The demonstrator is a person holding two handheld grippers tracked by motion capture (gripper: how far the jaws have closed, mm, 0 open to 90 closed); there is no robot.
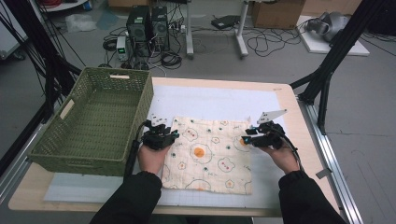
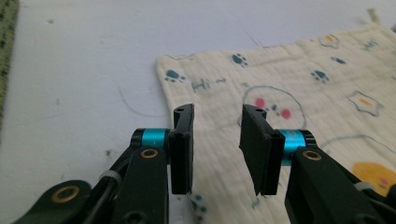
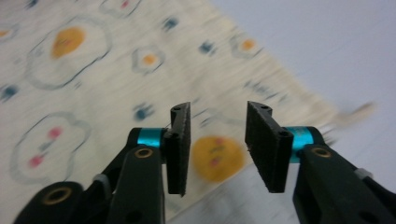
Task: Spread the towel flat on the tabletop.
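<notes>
High view, white table mat (image 1: 219, 100), green basket (image 1: 95, 122), cabled grey floor (image 1: 210, 51)

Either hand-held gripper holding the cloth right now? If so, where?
Nothing is held. Left hand-held gripper and right hand-held gripper both stand open above the cloth, near its left and right edges, jaws empty.

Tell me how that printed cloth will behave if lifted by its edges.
The printed cloth looks thin and lies flat, so it will probably sag and fold between the grips. Likely very light. Its crinkled weave suggests the pads should hold it without much slipping.
</notes>
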